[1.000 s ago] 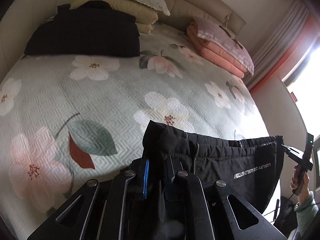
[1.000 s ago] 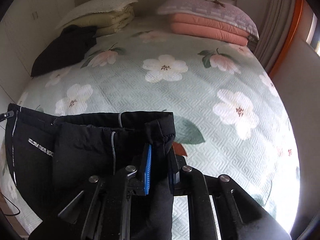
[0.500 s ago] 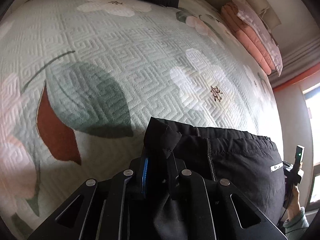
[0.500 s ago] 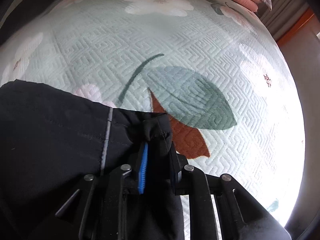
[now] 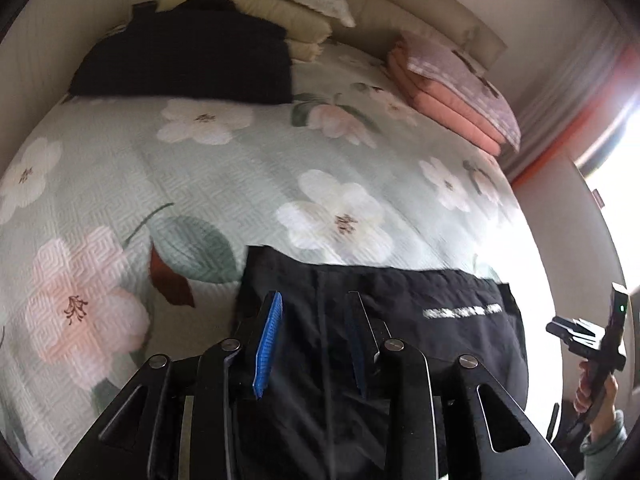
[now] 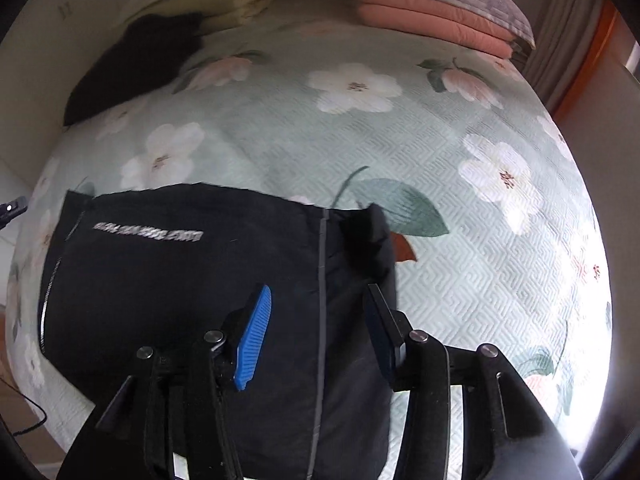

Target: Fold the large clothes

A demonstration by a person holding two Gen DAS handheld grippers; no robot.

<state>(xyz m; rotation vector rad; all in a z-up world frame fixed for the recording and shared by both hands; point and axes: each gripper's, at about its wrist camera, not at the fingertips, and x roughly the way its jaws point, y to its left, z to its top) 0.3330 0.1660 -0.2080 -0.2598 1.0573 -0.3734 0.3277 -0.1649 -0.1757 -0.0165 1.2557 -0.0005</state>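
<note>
Both grippers, left gripper and right gripper, gape apart above the limp black garment; pinch its slippery corners firmly.

Daylight glare from window | fisheye edges dark | slight motion blur

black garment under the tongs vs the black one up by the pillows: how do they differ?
Place: the near black garment lies at the bed's front edge under both open tongs, left and right; the far black garment rests against the cream pillows.
Markings: the near one shows white lettering and a grey stripe; the far one looks plain.
Contact: neither tongs touch the far one.
Shared: both are black and lie on the floral bedspread.
</note>
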